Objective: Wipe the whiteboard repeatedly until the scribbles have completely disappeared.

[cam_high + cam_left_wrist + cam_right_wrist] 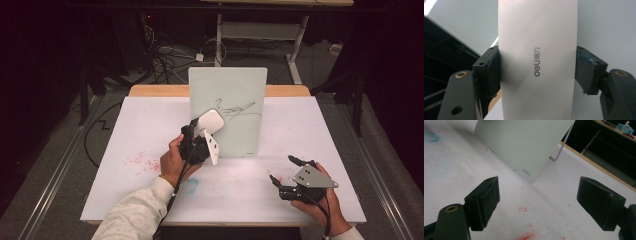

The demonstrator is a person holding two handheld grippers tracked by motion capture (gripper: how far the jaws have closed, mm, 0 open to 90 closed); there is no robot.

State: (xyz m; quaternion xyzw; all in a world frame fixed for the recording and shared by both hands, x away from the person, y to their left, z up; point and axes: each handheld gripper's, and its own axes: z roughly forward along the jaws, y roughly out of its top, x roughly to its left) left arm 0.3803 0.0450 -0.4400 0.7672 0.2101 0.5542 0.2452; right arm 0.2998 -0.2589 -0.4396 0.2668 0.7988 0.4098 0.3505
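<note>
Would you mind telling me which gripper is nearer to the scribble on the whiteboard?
Left. The left gripper holds the eraser against the whiteboard beside the scribble; the right gripper sits open on the table, well below it.

A smooth, matt white plastic eraser (537, 60) with grey printed lettering sits between black matt jaws faced with rough bluish padding. The board (235, 100) looks smooth, pale green and faintly glossy. The desk (320, 150) has a matt white, stained top and a wood far edge.

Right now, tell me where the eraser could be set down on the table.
Free: the white table left of the upright pale-green glass board, and between both grippers. Crowded: where the left gripper presses the white rounded eraser against the board.
</note>
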